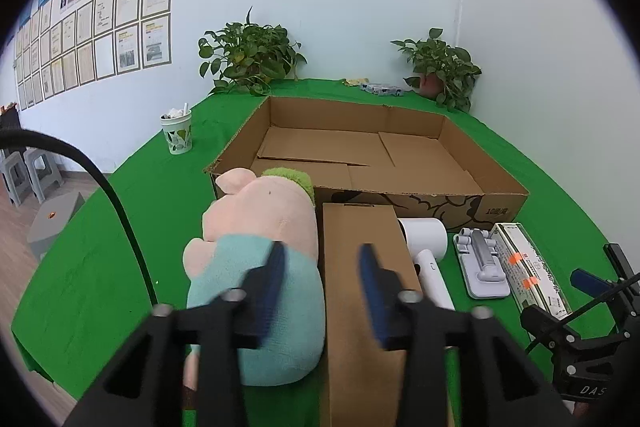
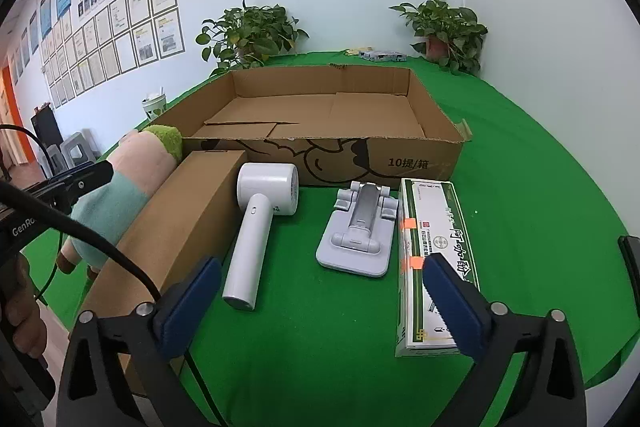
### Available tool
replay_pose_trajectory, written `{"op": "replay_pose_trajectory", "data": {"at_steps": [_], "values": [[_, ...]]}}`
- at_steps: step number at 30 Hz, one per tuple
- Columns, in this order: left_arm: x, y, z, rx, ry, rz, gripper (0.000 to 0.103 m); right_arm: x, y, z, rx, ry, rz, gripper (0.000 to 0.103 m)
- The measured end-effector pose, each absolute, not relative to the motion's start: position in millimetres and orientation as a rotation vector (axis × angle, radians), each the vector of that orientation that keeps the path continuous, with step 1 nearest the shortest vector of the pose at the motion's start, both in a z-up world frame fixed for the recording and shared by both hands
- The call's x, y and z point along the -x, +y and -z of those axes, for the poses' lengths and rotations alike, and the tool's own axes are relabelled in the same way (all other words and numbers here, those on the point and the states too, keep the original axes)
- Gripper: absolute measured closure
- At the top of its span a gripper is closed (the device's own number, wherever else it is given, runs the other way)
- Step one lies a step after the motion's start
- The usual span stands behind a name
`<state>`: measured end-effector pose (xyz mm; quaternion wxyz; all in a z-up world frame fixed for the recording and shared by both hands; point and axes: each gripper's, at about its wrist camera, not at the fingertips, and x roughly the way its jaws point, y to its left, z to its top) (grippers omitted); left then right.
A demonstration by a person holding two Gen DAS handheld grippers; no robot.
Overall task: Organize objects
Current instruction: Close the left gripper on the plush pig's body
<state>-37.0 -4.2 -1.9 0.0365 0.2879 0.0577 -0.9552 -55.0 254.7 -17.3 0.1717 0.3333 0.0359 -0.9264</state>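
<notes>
A large open cardboard tray box (image 2: pixel 320 115) sits empty on the green-covered desk (image 2: pixel 520 155), its flaps lying flat inside. In front of it five things lie in a row. A pink plush pig (image 1: pixel 256 251) in a teal shirt lies at the left, touching a long plain brown carton (image 2: pixel 180 223). Next come a white hair dryer (image 2: pixel 260 223), lying handle forward, a grey folding stand (image 2: pixel 356 231), and a green-and-white printed box (image 2: pixel 434 251) with two orange tape strips.
</notes>
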Motion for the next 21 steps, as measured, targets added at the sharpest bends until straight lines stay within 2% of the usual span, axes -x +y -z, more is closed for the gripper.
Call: {"op": "replay_pose_trajectory", "data": {"at_steps": [1,4,10,21], "values": [[36,-5,1,-0.867,0.187,2.935,0.011,58,254,19,-0.960,0.107,2.621,0.000],[32,-6,-1,-0.787,0.196,2.926,0.011,66,255,24,-0.992,0.132,2.605,0.001],[37,-10,6,-0.857,0.175,2.904,0.011,61,256,20,-1.029,0.066,2.565,0.001],[44,-10,10,-0.944,0.187,2.937,0.011,64,252,25,-1.049,0.098,2.569,0.001]]}}
